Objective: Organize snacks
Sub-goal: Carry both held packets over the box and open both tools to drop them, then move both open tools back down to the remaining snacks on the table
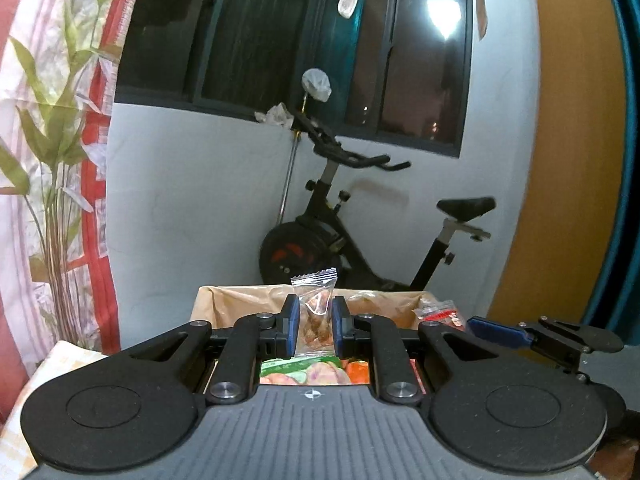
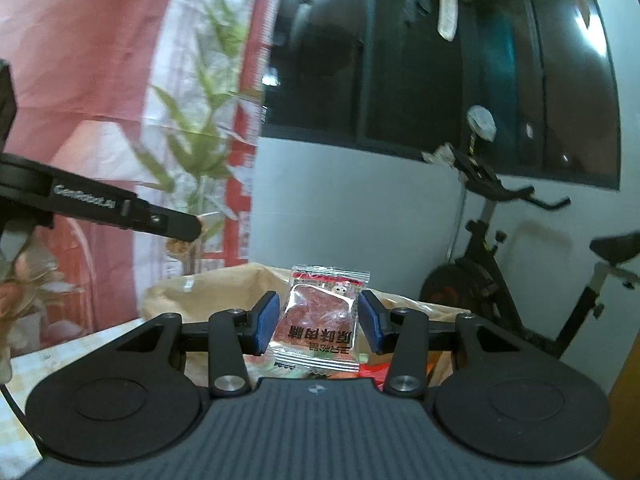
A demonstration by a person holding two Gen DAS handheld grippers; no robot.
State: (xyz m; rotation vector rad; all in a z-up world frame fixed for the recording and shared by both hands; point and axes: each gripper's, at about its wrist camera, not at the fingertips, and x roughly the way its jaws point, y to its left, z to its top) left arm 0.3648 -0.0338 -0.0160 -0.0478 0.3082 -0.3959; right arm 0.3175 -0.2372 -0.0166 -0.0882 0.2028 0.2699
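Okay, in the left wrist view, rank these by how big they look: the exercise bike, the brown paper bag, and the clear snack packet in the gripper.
Largest to smallest, as they appear:
1. exercise bike
2. brown paper bag, partly hidden by the gripper
3. clear snack packet

The packet sits nearest the camera, so its apparent size is flattered.
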